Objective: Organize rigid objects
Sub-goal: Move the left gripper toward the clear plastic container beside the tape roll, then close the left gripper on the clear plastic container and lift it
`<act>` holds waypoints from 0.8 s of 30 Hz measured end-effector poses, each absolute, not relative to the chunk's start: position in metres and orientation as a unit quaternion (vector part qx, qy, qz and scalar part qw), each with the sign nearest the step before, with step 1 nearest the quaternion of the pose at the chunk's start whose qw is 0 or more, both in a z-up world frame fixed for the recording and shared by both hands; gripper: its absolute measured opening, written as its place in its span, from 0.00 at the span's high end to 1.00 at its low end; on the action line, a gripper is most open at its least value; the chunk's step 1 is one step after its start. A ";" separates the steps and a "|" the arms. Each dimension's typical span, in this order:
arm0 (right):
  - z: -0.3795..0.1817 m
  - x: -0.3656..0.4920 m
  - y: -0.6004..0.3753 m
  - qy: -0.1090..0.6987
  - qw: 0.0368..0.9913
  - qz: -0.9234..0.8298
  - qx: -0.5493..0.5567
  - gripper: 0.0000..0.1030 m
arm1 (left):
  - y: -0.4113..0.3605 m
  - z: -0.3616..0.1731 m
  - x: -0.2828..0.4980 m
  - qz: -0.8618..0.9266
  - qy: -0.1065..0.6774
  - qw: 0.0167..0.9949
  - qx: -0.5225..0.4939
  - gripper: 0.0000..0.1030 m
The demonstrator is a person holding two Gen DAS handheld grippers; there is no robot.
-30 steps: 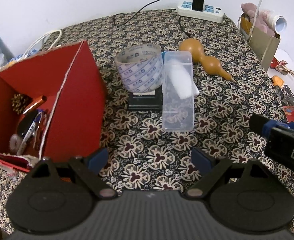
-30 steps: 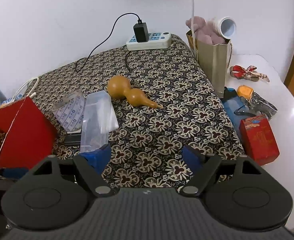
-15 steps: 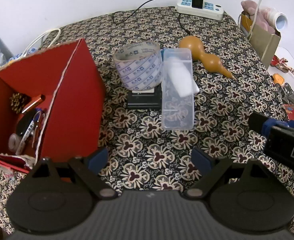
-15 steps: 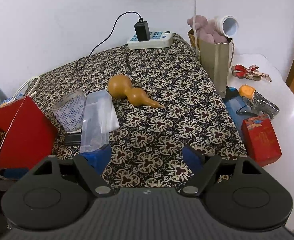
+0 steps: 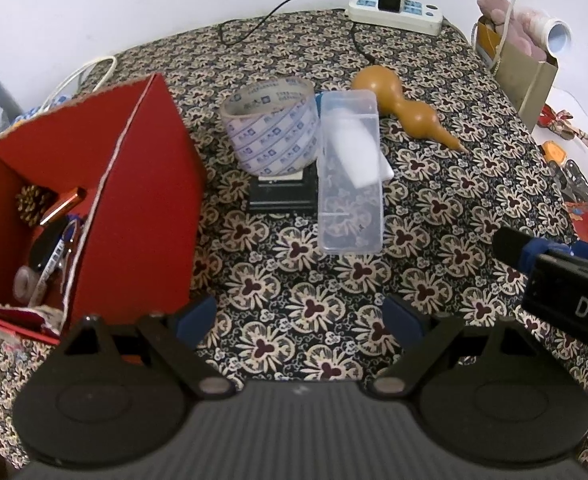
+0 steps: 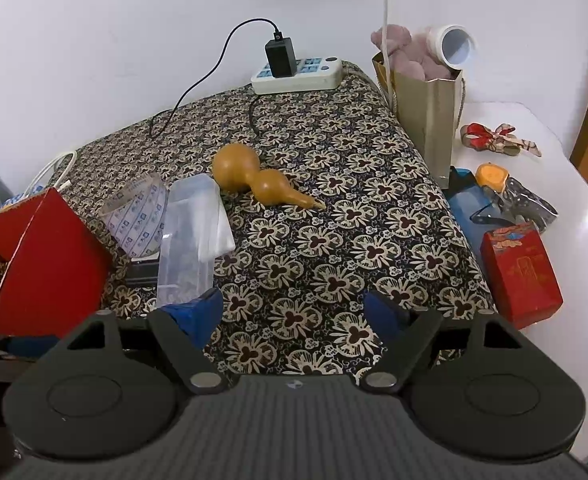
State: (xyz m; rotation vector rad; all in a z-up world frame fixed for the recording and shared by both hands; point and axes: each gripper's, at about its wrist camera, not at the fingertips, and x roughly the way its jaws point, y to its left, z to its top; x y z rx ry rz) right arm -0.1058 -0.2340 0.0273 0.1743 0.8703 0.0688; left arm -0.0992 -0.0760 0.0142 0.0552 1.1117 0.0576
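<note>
Left wrist view shows the left tongs spread wide over the patterned worktop, with nothing between the blue fingers. They hang above the cloth and touch no object. Ahead of them lies a clear plastic case, long and flat, with something white inside its far half. On its left side, touching it, a roll of printed tape stands on a small black box. Behind the case a brown gourd lies on its side, its thin stem pointing to the right. At the left stands a red cardboard box, open on top; inside I can see a pinecone, an orange object and some pens, but the rest is too small to tell. The right tongs come into this view from the right edge as a dark body.

In the right wrist view the right tongs are also spread, holding nothing, above the cloth just beside the near end of the clear case. At the back a white power strip carries a black charger. To the right, on the white surface, stand a paper bag and a small red packet.
</note>
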 end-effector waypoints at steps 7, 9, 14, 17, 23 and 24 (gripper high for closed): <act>0.022 -0.104 -0.241 0.423 0.901 0.035 0.092 0.37 | -0.073 0.008 -0.106 -0.027 0.501 0.865 -0.011 0.13; 0.021 -0.101 -0.247 0.419 0.901 0.041 0.101 0.38 | -0.072 0.005 -0.109 -0.032 0.485 0.873 -0.031 0.13; 0.025 -0.081 -0.265 0.409 0.899 0.063 0.142 0.40 | -0.073 0.001 -0.091 -0.048 0.496 0.866 -0.029 0.12; 0.026 -0.062 -0.270 0.414 0.888 0.097 0.177 0.41 | -0.069 0.002 -0.083 -0.044 0.475 0.879 -0.023 0.12; 0.004 -0.020 -0.263 0.442 0.837 0.192 0.260 0.42 | -0.074 -0.011 -0.060 -0.066 0.442 0.895 0.000 0.12; -0.001 -0.014 -0.261 0.446 0.831 0.198 0.267 0.42 | -0.074 -0.013 -0.057 -0.072 0.439 0.896 -0.005 0.12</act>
